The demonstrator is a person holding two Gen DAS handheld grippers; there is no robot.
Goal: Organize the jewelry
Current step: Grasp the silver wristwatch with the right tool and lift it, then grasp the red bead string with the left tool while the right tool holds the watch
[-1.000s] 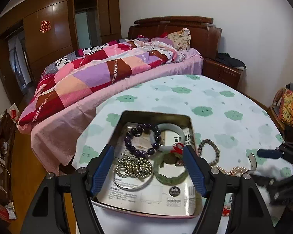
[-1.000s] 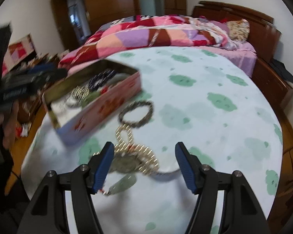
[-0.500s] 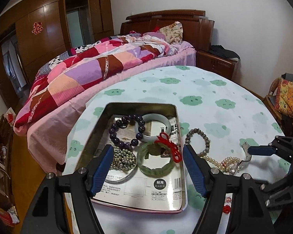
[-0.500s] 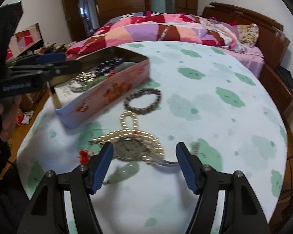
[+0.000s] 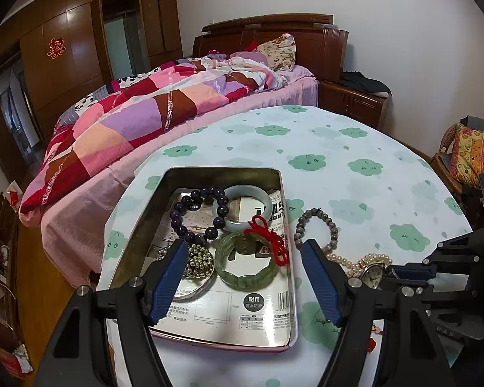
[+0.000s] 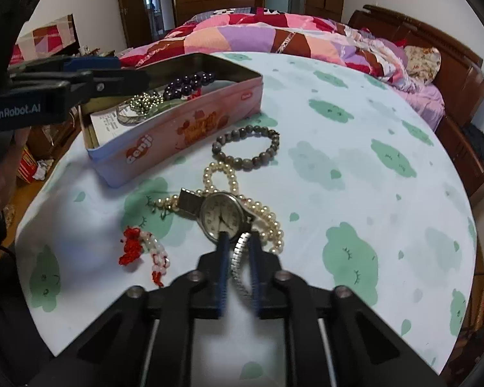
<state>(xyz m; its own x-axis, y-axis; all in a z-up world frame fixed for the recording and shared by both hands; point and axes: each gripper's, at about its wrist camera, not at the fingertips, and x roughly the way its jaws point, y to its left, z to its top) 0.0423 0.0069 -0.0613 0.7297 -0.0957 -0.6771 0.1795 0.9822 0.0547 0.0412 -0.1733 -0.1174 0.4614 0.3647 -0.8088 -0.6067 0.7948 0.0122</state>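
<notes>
The wristwatch, lying on the pearl necklace on the bench beside the tin, is being closed on at its metal band by the right tongs, so the one necklace may be dragged along, while four bracelets are counted in the tin, one outside it, and the left tongs are held wide open, empty.

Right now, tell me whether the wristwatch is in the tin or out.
Out. The wristwatch lies on the tablecloth atop the pearl necklace, beside the tin; the right gripper is closing on its band.

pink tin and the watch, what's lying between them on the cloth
In the right wrist view, part of the pearl strand lies between the pink tin and watch.
</notes>
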